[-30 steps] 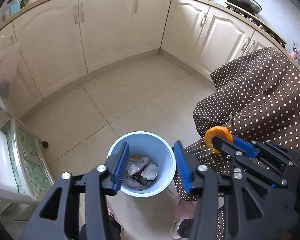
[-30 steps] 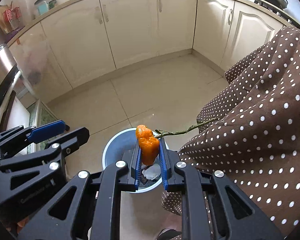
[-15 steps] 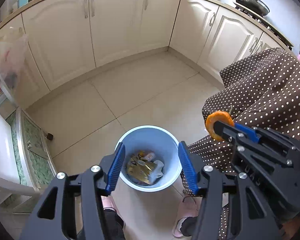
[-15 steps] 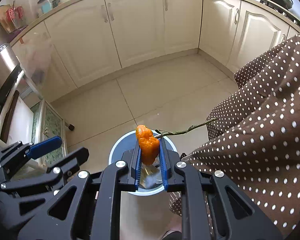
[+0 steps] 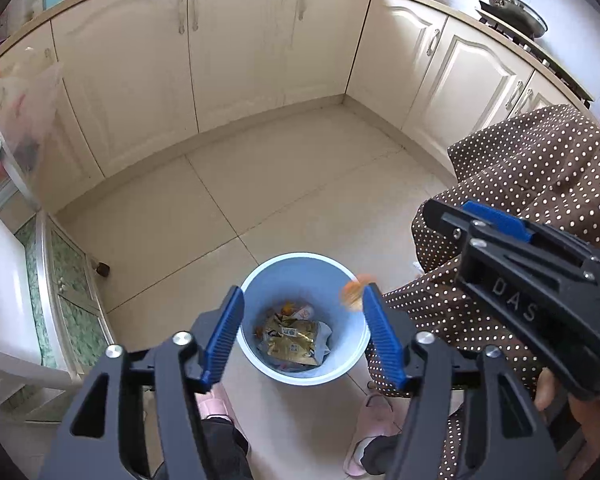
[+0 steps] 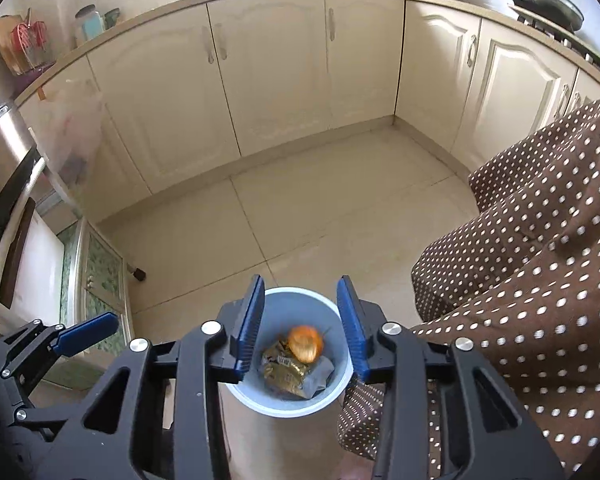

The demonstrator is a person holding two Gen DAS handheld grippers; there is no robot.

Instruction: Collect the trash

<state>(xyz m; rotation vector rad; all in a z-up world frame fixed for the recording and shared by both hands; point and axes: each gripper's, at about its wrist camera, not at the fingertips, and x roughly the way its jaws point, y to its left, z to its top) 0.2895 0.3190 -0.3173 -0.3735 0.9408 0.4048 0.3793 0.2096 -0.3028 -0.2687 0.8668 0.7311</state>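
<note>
A light blue trash bin (image 5: 260, 280) stands on the tiled floor below both grippers; it also shows in the right wrist view (image 6: 340, 384). It holds wrappers, among them a gold packet (image 5: 290, 342). An orange peel (image 6: 305, 343) is blurred in mid-air over the bin mouth; in the left wrist view it (image 5: 354, 291) shows at the bin's right rim. My right gripper (image 6: 300, 326) is open and empty above the bin. My left gripper (image 5: 302, 336) is open and empty above the bin, to the left of the right one.
Cream kitchen cabinets (image 5: 240, 52) line the back and right walls. A brown polka-dot apron (image 6: 540, 260) hangs at the right. A white cabinet with patterned glass doors (image 5: 60, 304) stands at the left. Pink slippers (image 5: 364, 428) are on the floor by the bin.
My right gripper has opened and let go of the orange peel, which now drops toward the bin. Both grippers have risen a little.
</note>
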